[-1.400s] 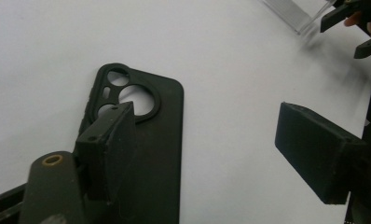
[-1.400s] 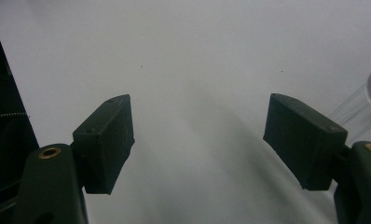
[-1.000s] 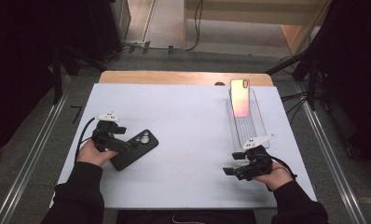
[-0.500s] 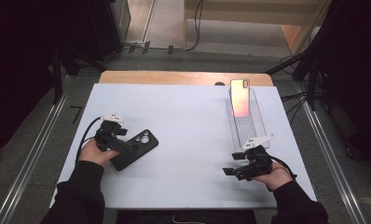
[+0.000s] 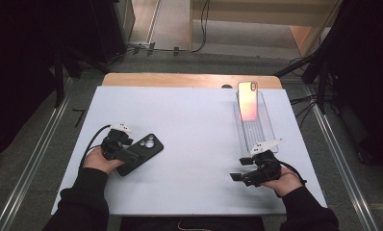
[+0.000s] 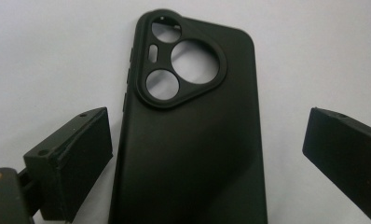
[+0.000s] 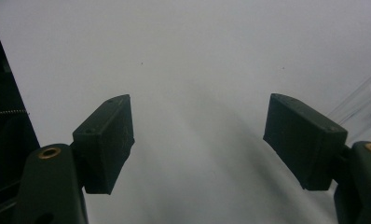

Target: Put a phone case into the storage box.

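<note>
A matte black soft phone case with a rounded-triangle camera cutout lies flat on the white surface at the person's left, back up, ready for a sideways pinch. The left gripper straddles it, jaws spread wide, not yet pressing. The right gripper waits apart, jaws released and empty, beside a clear plastic tray propping an orange-pink phone.

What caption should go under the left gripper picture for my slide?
Open left gripper straddles a black phone case lying camera-holes-up on the white table.
</note>
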A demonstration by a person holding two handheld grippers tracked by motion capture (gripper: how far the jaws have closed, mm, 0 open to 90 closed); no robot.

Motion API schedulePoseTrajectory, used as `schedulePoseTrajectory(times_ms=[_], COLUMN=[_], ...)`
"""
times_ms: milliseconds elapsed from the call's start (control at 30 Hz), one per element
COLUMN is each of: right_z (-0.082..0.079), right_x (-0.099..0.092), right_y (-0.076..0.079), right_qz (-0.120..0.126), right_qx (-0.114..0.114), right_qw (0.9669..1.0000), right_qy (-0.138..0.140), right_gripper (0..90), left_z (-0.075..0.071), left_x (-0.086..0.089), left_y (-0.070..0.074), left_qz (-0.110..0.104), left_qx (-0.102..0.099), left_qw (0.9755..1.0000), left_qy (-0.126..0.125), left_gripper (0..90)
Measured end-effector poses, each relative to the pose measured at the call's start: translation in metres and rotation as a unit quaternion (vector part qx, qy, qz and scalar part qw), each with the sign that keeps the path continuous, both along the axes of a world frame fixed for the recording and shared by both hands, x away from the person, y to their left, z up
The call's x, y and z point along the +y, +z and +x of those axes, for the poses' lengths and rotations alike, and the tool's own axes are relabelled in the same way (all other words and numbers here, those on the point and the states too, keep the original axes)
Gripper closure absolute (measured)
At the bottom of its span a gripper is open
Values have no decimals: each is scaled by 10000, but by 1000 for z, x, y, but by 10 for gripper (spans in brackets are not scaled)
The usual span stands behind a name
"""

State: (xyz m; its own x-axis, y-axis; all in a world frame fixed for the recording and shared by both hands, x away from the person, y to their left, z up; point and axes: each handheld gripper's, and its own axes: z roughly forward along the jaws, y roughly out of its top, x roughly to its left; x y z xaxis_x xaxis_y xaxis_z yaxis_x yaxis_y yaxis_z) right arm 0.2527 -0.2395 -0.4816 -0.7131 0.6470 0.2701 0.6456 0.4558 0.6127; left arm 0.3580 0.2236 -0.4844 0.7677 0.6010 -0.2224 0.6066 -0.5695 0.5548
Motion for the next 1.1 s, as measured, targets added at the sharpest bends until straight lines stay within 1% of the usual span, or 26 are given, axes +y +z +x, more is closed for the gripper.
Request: schedulePoseTrajectory(times_ms=[67, 133, 233, 300, 400, 467, 600, 633, 700, 733, 767, 800, 967, 1033, 1100], right_z=[0, 0, 0, 0, 0, 0, 0, 0, 0, 0, 0, 0, 0, 0, 0], right_x=[0, 0, 0, 0, 0, 0, 0, 1, 0, 0, 0, 1, 1, 1, 1], right_y=[0, 0, 0, 0, 0, 0, 0, 0, 0, 0, 0, 0, -1, -1, 0], right_qz=[-4, -14, -22, -26, -32, -33, -37, -40, -38, -41, -42, -41, -42, -43, -46], right_qx=[12, 14, 18, 21, 18, 17, 21, 21, 21, 22, 24, 23, 3, 4, 16], right_qw=[10000, 10000, 10000, 10000, 10000, 10000, 10000, 10000, 10000, 10000, 10000, 10000, 10000, 10000, 10000], right_qy=[-2, -2, -4, 0, -8, -4, -5, -11, -5, -7, -7, -11, -5, -5, -11], right_gripper=[222, 222, 222, 222, 222, 222, 222, 222, 222, 222, 222, 221, 222, 222, 221], left_z=[-1, -2, -3, -4, -8, -9, -12, -13, -17, -19, -20, -20, -20, -20, -20], left_x=[-2, -4, -4, -6, -10, -12, -15, -15, -16, -17, -17, -17, -16, -14, -13], left_y=[-2, -4, -5, -5, -7, -7, -8, -9, -10, -11, -12, -11, -11, -11, -11], left_qz=[107, 208, 247, 333, 519, 625, 720, 728, 845, 866, 889, 858, 862, 775, 771], left_qx=[7, -71, -126, -192, -356, -420, -506, -568, -765, -870, -897, -871, -914, -948, -967], left_qw=[9999, 9997, 9995, 9992, 9978, 9969, 9960, 9957, 9934, 9924, 9920, 9925, 9921, 9925, 9923], left_qy=[-56, -120, -135, -128, -218, -230, -135, -114, -85, -47, -50, -13, 58, 55, 32], left_gripper=[13, 11, 12, 12, 12, 12, 12, 13, 29, 46, 54, 54, 83, 120, 123])
